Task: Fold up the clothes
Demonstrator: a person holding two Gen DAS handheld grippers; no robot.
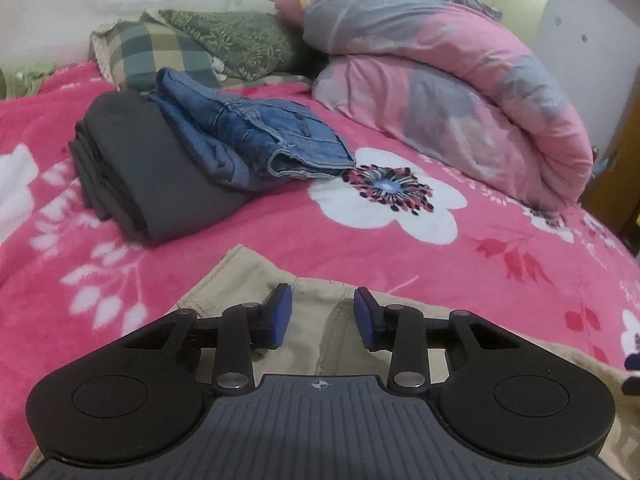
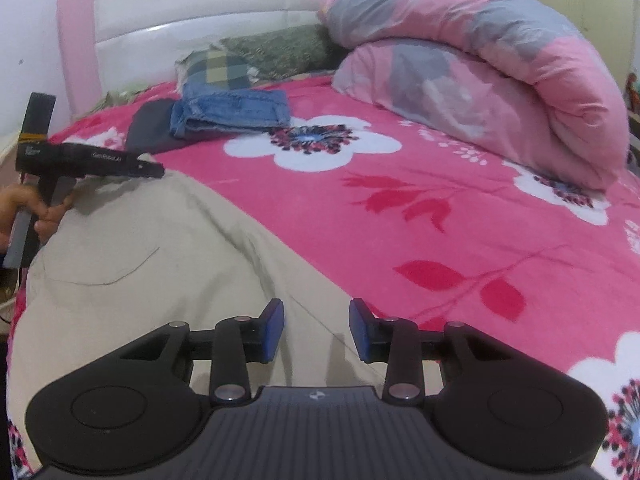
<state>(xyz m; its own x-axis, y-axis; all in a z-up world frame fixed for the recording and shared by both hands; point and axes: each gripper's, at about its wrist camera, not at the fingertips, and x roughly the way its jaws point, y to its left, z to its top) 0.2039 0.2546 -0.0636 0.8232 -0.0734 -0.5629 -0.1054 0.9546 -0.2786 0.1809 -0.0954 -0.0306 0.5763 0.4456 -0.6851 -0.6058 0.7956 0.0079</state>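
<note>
Lying flat on the bed, the beige trousers spread beneath both released, empty tongs, left and right.

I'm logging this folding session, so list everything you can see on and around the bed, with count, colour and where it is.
Beige garment: one, beige, spread flat at the near edge of the bed, under both grippers.
Folded jeans: one, blue, resting partly on the grey garment.
Folded grey garment: one, dark grey, far left of the bed.
Blanket: one, pink with white flowers, covering the bed.
Duvet: one, pink and grey, bundled at the far right.
Pillows: two, one checked, one green patterned, by the headboard.
Headboard: one, white and pink.
Left gripper: black, blue pads, open.
Right gripper: same, open.
Hand: holding the left gripper's handle.
</note>
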